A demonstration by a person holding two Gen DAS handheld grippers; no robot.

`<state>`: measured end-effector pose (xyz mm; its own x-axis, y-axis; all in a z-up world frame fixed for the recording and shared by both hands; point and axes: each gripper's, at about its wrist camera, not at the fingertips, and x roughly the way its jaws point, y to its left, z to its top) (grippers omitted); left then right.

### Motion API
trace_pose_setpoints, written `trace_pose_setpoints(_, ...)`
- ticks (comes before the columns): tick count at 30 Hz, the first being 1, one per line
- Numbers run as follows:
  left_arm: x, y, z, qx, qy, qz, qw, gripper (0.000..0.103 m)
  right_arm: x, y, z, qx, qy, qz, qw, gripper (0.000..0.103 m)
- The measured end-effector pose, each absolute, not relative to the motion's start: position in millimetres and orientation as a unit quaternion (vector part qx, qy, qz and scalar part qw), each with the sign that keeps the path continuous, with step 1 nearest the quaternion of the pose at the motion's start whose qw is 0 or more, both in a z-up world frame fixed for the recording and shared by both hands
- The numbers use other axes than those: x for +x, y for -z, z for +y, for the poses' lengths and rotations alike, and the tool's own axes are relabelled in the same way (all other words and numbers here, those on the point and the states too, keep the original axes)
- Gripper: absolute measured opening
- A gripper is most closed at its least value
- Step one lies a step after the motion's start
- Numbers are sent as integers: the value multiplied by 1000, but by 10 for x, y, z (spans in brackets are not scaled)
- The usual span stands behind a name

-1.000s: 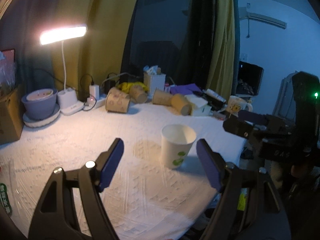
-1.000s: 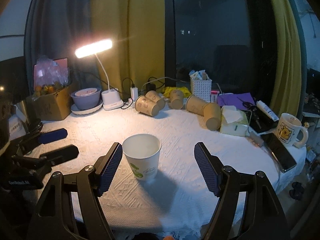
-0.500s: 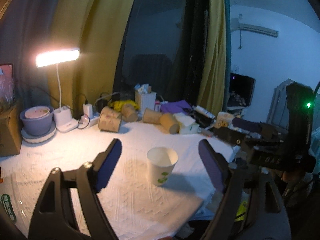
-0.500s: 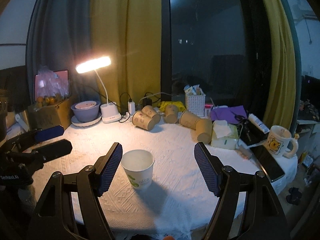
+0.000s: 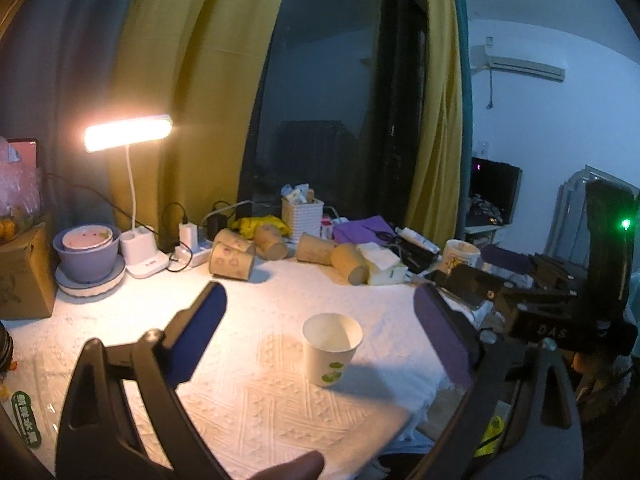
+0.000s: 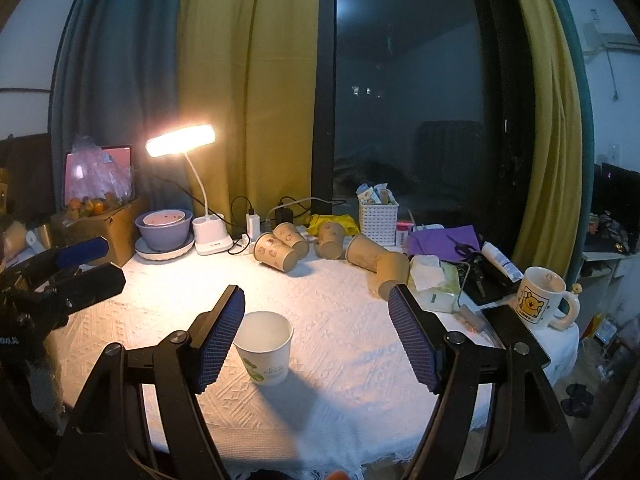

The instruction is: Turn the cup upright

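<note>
A white paper cup (image 5: 331,349) with a green print stands upright, mouth up, on the white tablecloth (image 5: 248,392). It also shows in the right wrist view (image 6: 266,346). My left gripper (image 5: 320,332) is open and empty, held back from the cup and above the cloth. My right gripper (image 6: 316,332) is open and empty, with the cup just inside its left finger (image 6: 218,336) but apart from it. The left gripper also shows at the left edge of the right wrist view (image 6: 80,268), and the right gripper at the right of the left wrist view (image 5: 520,296).
Several brown paper cups (image 6: 276,252) lie on their sides at the back. A lit desk lamp (image 6: 180,140), a purple bowl (image 6: 164,230), a cardboard box (image 6: 100,224), a white basket (image 6: 378,216), tissues (image 6: 434,280), a phone (image 6: 508,328) and a yellow-print mug (image 6: 542,300) ring the table.
Both grippers have drawn back and risen away from the cup, which now looks smaller. The cup stays upright in place. Both grippers stay open.
</note>
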<state>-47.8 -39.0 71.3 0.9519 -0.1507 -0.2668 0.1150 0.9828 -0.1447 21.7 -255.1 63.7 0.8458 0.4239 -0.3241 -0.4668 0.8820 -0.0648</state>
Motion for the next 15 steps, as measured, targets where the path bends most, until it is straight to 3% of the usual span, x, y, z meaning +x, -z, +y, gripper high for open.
trace_pose_setpoints(15,-478,-693,-369,-69,68,143,985,96,232,-618,-2555,-72,-234,155,957,77)
